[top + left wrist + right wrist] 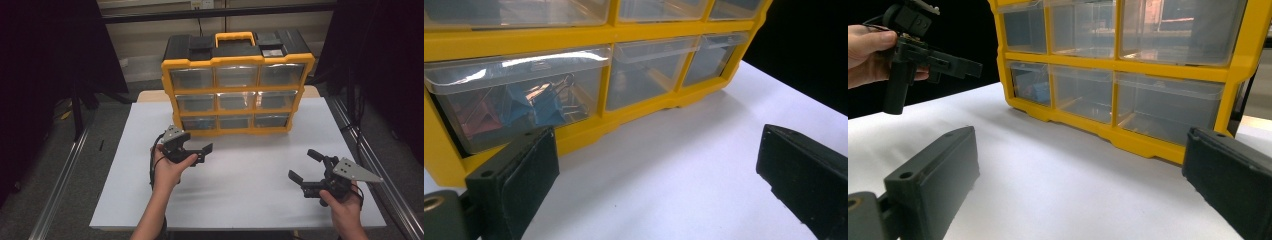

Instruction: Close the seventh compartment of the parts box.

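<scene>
A yellow and black drawer organizer [238, 62] with several clear drawers stands at the back of the white table [250, 200]. Its bottom left drawer [519, 100] is closed and holds blue and red binder clips [536, 102]. My left gripper [196, 145] hovers open just in front of that drawer [199, 123], nothing between its jaws [656, 150]. My right gripper [302, 164] is held open near the front right of the table, aimed at the organizer [1128, 70], its jaws empty [1080, 150]. The left gripper [948, 62] also appears in the right gripper view at upper left.
The organizer has an orange carry handle [235, 38] on top, and all its drawers look closed. Bare white tabletop stretches between the two grippers. Dark curtains and metal rails [65, 165] flank the table.
</scene>
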The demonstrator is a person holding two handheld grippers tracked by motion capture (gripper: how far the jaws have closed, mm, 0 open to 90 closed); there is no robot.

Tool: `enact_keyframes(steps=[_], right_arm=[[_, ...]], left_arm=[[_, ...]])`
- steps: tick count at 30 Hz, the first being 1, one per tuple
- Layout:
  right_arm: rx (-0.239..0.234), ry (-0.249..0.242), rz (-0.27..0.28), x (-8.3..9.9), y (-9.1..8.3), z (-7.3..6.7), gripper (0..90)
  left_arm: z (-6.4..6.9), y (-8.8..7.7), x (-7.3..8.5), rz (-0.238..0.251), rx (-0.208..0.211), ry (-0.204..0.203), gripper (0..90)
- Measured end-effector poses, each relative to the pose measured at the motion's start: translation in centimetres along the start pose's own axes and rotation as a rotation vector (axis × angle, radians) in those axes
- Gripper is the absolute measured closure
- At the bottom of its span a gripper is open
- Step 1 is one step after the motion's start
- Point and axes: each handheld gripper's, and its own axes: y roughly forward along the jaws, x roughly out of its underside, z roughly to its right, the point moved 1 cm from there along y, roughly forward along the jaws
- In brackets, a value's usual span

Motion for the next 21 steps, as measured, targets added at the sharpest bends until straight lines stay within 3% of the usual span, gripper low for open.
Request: enact_keyframes(steps=[3,5,7,10,12,13,20,21], right_arm=[[0.000,-0.001,0.001,0.0,0.0,0.0,1.6],[0.000,-0.002,0.001,0.0,0.0,0.0,1.6],[-0.001,-0.001,0.001,0.0,0.0,0.0,1.6],[-0.001,-0.002,0.001,0.0,0.0,0.0,1.6],[-0.002,-0.001,0.001,0.0,0.0,0.0,1.6],[0.001,-0.002,-0.003,0.0,0.0,0.0,1.6],[-0.001,-0.002,0.000,0.0,0.0,0.0,1.6],[-0.001,-0.003,-0.003,0.0,0.0,0.0,1.6]], left_arm=[[0.0,-0.3,0.0,0.009,0.013,0.005,3.5],[0.3,-0.4,0.0,0.024,-0.016,0.004,3.5],[0.3,-0.6,0.1,0.014,0.005,0.025,3.5],[0.3,-0.8,0.2,0.025,0.031,0.025,3.5],[0.3,-1.0,0.3,0.028,0.004,0.023,3.5],[0.2,-1.1,0.4,0.026,0.036,0.029,3.5],[0.1,-1.8,1.1,0.022,0.014,0.024,3.5],[-0.1,-1.8,1.2,0.024,0.037,0.026,3.5]])
